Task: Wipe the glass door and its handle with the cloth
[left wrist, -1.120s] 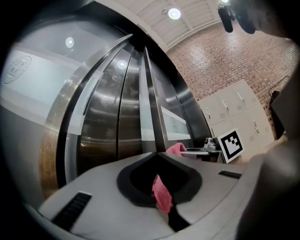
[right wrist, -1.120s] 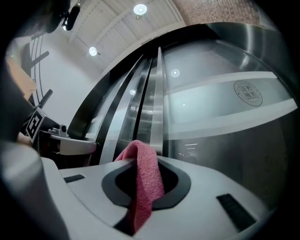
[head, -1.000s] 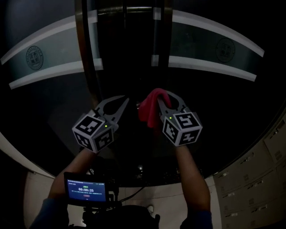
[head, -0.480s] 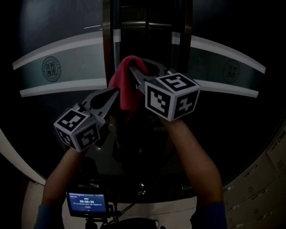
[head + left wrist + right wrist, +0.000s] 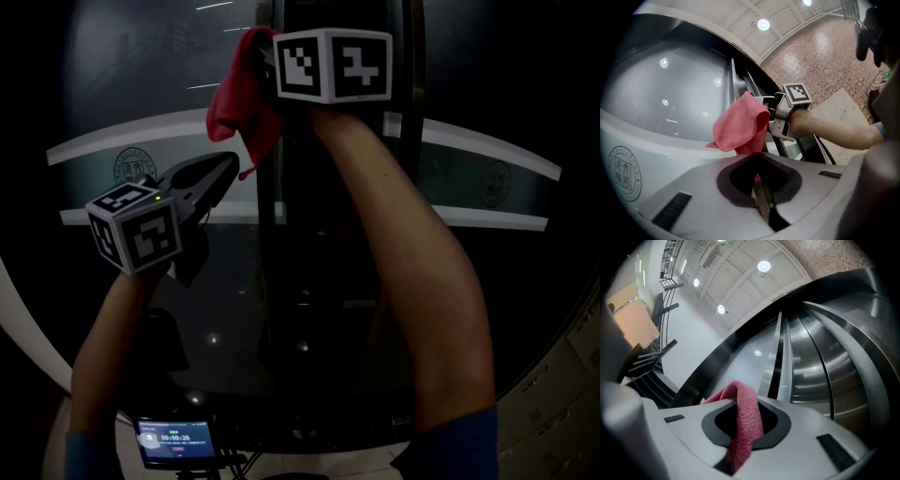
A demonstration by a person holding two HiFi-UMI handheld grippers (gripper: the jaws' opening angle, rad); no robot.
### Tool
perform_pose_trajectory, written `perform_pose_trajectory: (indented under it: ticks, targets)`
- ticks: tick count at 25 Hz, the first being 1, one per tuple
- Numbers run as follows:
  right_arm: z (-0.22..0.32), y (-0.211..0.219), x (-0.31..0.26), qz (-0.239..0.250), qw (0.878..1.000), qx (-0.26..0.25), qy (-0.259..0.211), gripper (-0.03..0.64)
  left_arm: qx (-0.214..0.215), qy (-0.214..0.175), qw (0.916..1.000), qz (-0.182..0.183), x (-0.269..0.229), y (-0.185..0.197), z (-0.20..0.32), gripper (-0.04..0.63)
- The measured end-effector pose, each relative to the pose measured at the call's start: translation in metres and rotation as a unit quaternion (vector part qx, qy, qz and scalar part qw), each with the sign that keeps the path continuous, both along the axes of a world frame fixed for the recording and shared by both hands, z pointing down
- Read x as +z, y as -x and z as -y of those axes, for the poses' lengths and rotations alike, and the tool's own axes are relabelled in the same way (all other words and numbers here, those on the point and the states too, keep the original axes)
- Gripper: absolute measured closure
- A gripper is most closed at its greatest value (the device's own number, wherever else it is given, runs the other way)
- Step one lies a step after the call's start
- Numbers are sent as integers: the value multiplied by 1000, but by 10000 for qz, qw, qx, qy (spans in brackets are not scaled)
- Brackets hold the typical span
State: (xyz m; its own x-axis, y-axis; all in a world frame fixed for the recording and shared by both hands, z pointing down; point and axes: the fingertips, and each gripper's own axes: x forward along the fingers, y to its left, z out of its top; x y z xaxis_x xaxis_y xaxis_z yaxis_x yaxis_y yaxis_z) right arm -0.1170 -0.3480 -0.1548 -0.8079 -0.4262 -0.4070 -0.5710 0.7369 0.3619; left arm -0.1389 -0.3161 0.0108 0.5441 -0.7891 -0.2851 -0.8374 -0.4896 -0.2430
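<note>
A red cloth (image 5: 242,103) hangs from my right gripper (image 5: 264,58), which is shut on it and held high against the dark glass door (image 5: 131,84). The cloth lies beside a vertical metal bar (image 5: 269,234) at the door's edge. In the right gripper view the cloth (image 5: 746,420) is pinched between the jaws, with the steel bar (image 5: 769,363) just behind. My left gripper (image 5: 228,166) stays lower left, shut and holding nothing. From the left gripper view the cloth (image 5: 739,126) and right gripper (image 5: 783,117) show ahead of the left gripper (image 5: 760,180).
Two white frosted bands with a round emblem (image 5: 137,169) cross the glass. A second vertical bar (image 5: 413,141) stands to the right. A small monitor (image 5: 174,442) sits low in front of me. Pale cabinets (image 5: 579,319) are at the lower right.
My right gripper has lifted the cloth from mid-height up to the top of the view along the bar. The left gripper has drifted left and up. The head view has tilted upward.
</note>
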Motion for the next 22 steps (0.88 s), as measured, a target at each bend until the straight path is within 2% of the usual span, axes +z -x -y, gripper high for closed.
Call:
perform_pose_trajectory:
  ticks: [4, 9, 14, 22]
  targets:
    - [14, 1, -2, 112, 9996, 190, 195, 584, 50, 211, 9996, -159, 14, 16, 10, 585]
    - [28, 1, 28, 174, 9986, 205, 456, 584, 152, 452, 9985, -252, 26, 24, 24, 584]
    - [20, 11, 115, -142, 9968, 258, 748, 584, 24, 135, 9997, -211, 54, 24, 10, 584]
    - [18, 16, 250, 108, 9931, 251, 1144, 584, -238, -33, 9997, 20, 121, 28, -1, 584]
